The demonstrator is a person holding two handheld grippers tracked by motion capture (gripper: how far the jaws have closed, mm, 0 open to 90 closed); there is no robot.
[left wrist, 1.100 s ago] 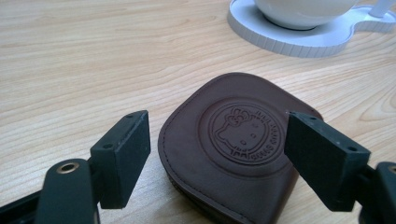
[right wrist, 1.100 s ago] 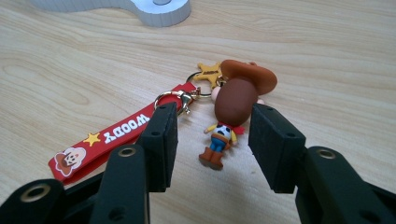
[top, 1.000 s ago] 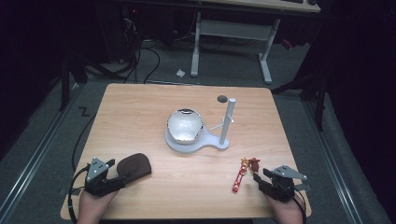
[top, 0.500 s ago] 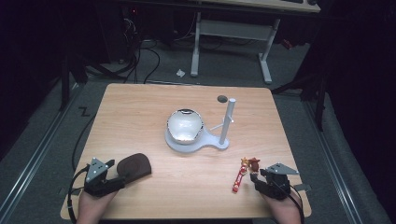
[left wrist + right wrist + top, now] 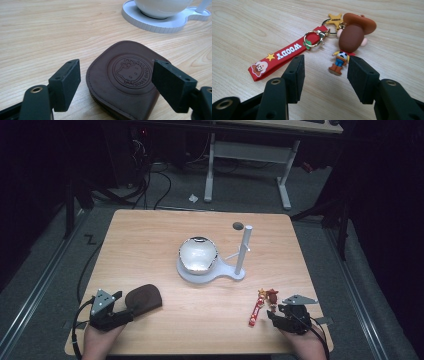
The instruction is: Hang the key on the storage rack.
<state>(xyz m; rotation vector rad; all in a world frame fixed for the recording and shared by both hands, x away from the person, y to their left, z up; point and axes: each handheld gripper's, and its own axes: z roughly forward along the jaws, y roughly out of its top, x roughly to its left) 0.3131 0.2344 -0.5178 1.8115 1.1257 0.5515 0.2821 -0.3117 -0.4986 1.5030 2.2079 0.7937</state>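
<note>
A brown leather pouch (image 5: 125, 80) lies flat on my desk (image 5: 150, 245). My red Woody keychain (image 5: 312, 47) lies flat near the right edge.

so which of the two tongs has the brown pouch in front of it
The left tongs, open around the brown pouch; the right tongs face the Woody keychain.

On the wooden table (image 5: 150, 245), a white stand (image 5: 227, 272) carries a shiny round bowl (image 5: 198, 254) and an upright post (image 5: 243, 249). A dark round spot (image 5: 238, 225) lies near the far edge. Cables (image 5: 150, 185) trail across the floor.

"WOODY" — white, on red strap (image 5: 279, 59)
</note>
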